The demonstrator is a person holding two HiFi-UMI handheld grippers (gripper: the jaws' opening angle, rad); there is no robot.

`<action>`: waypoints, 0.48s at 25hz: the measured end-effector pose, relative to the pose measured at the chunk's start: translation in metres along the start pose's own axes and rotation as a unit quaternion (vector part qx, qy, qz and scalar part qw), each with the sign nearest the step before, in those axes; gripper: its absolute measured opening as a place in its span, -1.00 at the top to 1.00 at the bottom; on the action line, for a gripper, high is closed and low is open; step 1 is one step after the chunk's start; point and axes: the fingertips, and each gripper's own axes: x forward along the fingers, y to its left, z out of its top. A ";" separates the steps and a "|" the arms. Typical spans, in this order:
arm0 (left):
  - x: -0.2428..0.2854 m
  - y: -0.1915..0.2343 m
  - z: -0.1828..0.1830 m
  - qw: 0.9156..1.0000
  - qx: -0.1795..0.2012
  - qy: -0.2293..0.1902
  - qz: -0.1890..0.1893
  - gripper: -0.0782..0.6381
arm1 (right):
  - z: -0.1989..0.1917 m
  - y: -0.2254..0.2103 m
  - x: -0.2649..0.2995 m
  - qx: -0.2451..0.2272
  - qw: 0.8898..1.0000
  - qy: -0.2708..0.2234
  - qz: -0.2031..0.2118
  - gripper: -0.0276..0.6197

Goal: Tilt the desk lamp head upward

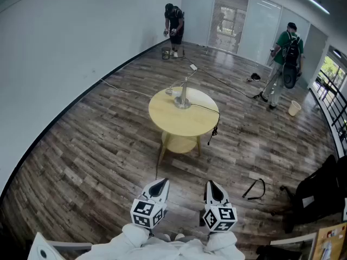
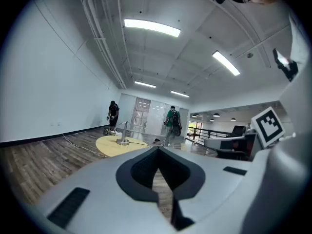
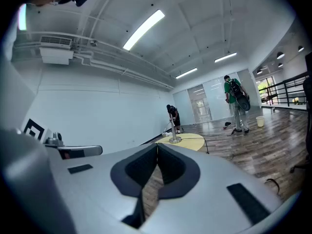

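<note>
Both grippers sit at the bottom centre of the head view, side by side: left gripper point(image 1: 159, 183) and right gripper point(image 1: 212, 186), tips pointing toward the upper part of the frame. In the left gripper view the left gripper point(image 2: 157, 153) has its jaws clenched tip to tip, with nothing between them; only wood floor shows through the gap behind the tips. The right gripper view reads the same: right gripper point(image 3: 157, 148) clenched and empty. The desk lamp point(image 1: 183, 95) stands upright on the round yellow table point(image 1: 184, 122) at the centre of the head view, well apart from both grippers, with bare floor between. Its base sits toward the far edge of the tabletop, and a black cable point(image 1: 209, 111) runs from it over the table's right rim. From the left gripper the lamp point(image 2: 123, 133) appears small, left of centre; from the right gripper it point(image 3: 173, 133) appears small, just right of centre above the jaw tips.
</note>
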 end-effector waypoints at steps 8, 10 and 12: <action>0.019 0.023 0.007 1.000 -0.005 -0.006 0.012 0.78 | 0.003 -0.007 0.021 -0.001 1.000 -0.001 -0.008 0.87; 0.024 0.027 0.006 1.000 -0.004 -0.005 0.013 0.78 | 0.003 -0.009 0.027 0.000 1.000 -0.002 -0.007 0.88; 0.032 0.032 0.003 1.000 -0.005 -0.002 0.017 0.78 | 0.003 -0.012 0.036 0.000 1.000 -0.002 -0.005 0.87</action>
